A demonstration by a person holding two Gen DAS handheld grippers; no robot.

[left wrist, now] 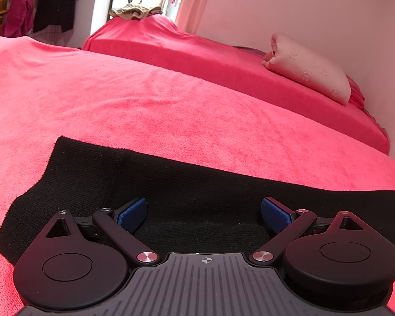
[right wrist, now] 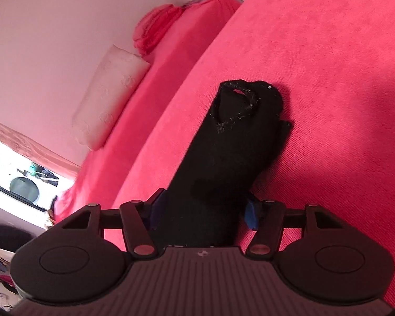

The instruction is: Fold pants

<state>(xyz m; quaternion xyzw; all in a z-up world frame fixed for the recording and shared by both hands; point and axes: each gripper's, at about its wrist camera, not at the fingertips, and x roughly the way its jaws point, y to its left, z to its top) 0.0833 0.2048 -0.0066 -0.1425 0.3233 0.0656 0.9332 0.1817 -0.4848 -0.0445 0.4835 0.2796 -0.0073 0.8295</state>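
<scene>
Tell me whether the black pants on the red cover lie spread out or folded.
Partly folded. In the right wrist view the black pants lie doubled, an open hem on top; in the left wrist view they lie flat on the red cover.

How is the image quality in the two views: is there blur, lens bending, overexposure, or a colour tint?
Left wrist view: sharp; the fisheye bows the red bed cover into a dome; the wall is tinted pink. Right wrist view: softer and tilted; the window at the left edge is blown out to white; the black pants lose nearly all fabric detail, while in the left view their knit shows.

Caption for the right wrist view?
Right gripper straddles a black pants leg lying on the red blanket.
</scene>
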